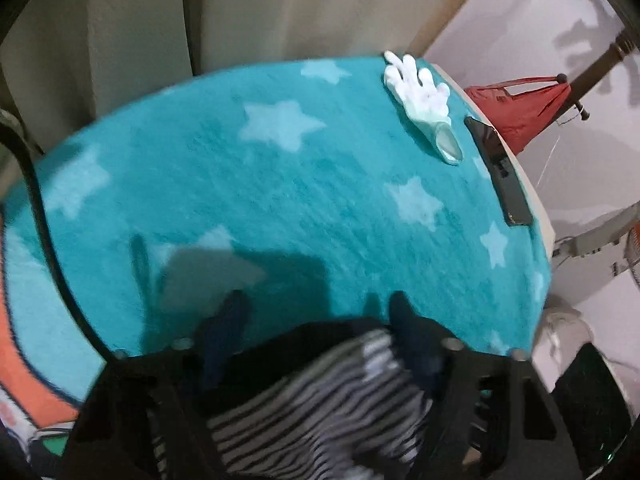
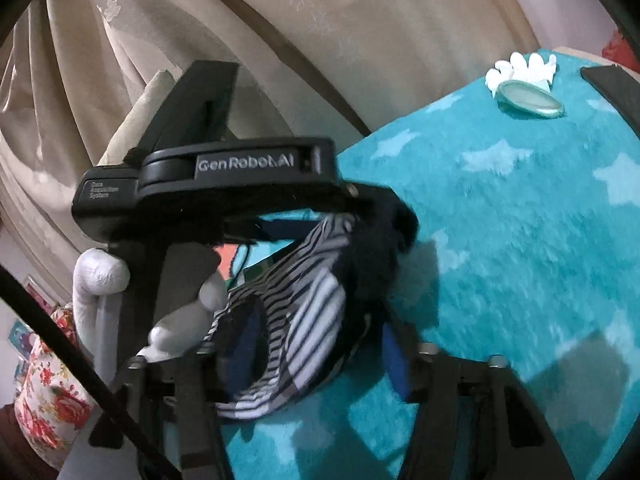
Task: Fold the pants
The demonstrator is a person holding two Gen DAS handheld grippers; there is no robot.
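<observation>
Both grippers held the striped pants point(image 2: 296, 320) above the teal star blanket point(image 1: 304, 184): left gripper point(image 1: 320, 316) and right gripper point(image 2: 316, 360) fingers pinched on the fabric.

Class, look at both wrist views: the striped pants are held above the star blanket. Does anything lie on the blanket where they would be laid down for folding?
Nothing visible does. The striped pants hang between the left gripper and right gripper, above bare star blanket. The white glove and dark phone lie at the blanket's far edge, apart from the spot below the pants.
</observation>
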